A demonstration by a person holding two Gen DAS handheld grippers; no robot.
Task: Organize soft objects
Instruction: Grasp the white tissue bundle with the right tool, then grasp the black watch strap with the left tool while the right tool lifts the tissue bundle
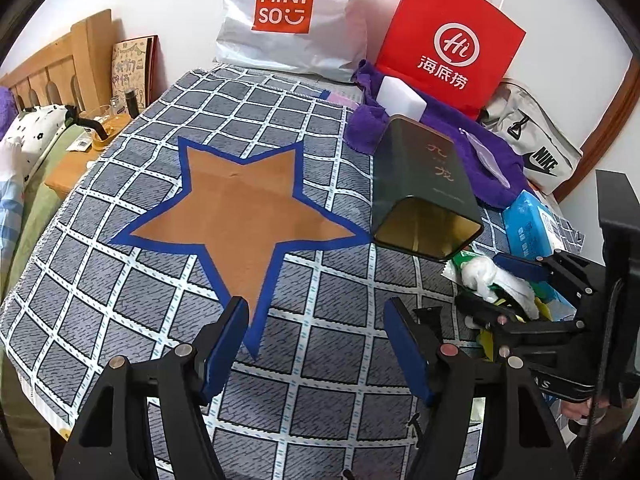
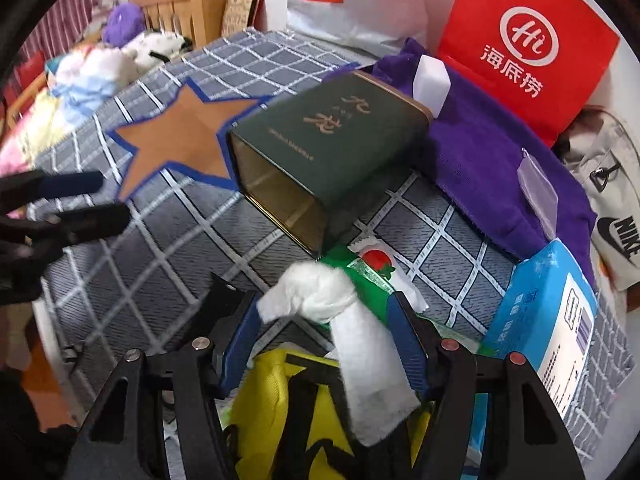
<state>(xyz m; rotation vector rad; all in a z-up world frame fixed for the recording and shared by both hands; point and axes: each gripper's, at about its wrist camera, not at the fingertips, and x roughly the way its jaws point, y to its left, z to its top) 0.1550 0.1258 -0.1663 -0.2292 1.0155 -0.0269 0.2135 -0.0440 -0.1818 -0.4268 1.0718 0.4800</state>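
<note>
A crumpled white cloth (image 2: 352, 344) lies over a green snack packet (image 2: 372, 272) and a yellow fabric item (image 2: 272, 392) at the near right of the checked bedcover. My right gripper (image 2: 322, 300) points down around the cloth. The cloth lies along the right pad (image 2: 404, 336), and a gap shows at the left pad, so the jaws stand open. The left wrist view shows this gripper (image 1: 480, 280) with the cloth (image 1: 484, 276) between its fingers. My left gripper (image 1: 316, 308) hangs open and empty over the cover, near the lower tip of the brown star (image 1: 240, 216).
A dark green tin (image 2: 328, 152) lies on its side, mouth toward me, just beyond the cloth. Behind it are a purple towel (image 2: 488, 160) with a white block (image 2: 432, 80), a blue tissue pack (image 2: 552, 320), a red bag (image 1: 452, 40), a white Miniso bag (image 1: 288, 16) and a Nike bag (image 1: 536, 148).
</note>
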